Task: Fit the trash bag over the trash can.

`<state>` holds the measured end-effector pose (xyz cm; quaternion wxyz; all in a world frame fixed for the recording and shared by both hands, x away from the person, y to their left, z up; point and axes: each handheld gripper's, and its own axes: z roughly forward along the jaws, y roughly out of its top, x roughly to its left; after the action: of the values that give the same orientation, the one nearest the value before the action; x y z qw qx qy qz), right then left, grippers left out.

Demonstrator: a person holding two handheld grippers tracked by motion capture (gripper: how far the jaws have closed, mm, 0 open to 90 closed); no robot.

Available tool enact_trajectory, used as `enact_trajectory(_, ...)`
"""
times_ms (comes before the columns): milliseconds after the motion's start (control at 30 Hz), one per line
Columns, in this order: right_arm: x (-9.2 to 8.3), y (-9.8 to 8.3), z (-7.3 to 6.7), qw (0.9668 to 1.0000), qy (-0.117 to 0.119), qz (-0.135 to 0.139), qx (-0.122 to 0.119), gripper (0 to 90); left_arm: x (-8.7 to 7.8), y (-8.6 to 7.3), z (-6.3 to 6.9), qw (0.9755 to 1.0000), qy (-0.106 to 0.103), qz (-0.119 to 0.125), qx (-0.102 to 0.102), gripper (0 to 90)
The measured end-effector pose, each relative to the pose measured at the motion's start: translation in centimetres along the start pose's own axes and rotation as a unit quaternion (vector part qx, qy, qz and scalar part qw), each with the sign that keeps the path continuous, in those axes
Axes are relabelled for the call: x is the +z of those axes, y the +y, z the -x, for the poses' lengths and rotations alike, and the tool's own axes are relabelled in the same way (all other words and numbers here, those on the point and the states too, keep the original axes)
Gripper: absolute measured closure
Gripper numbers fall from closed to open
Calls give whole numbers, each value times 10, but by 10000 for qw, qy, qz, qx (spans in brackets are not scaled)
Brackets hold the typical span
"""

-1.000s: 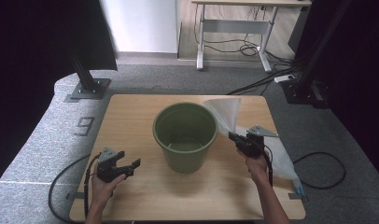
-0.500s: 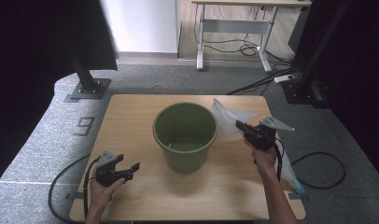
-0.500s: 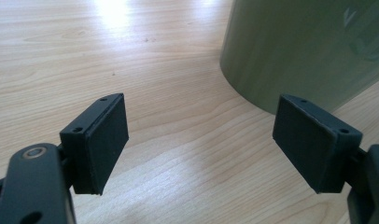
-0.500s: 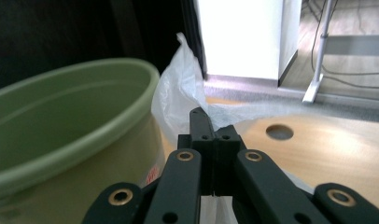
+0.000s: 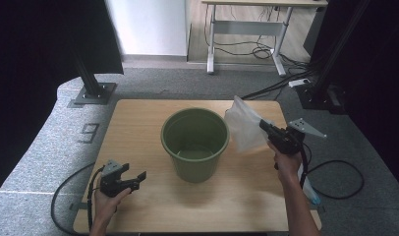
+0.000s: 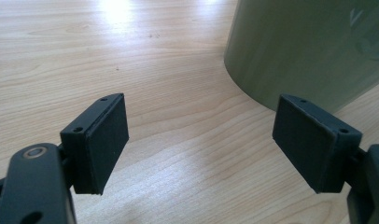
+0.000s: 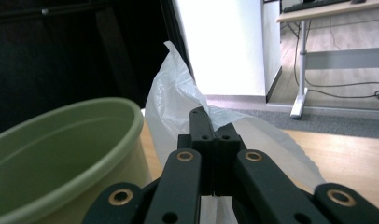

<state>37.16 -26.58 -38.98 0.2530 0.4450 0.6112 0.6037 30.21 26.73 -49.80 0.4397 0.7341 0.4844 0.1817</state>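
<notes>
Right hand-held gripper is pinching a thin white plastic bag with its jaws closed, at about 3 o'clock of the green bucket on the table. I judge the bag light, soft and slippery, so gripping a bunched edge is safest. Left hand-held gripper is waiting open at 8 o'clock. The bucket is looking empty.

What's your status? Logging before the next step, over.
Right gripper shut on plastic bag, held beside green bucket. Left gripper open, empty, low over table. Bucket mouth unobstructed.
</notes>
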Motion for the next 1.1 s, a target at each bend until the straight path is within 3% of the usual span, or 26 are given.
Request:
enact_trajectory(700,-15,38,-25,9975,66,679,-207,888,-1,0,-1,10000,-8,27,-44,186)
enact_trajectory(900,-19,58,-35,9949,114,979,-218,888,-1,0,0,10000,-63,29,-20,186)
enact_trajectory(1100,-23,79,-56,9914,287,1218,-393,888,-2,-1,-2,10000,-51,55,-55,186)
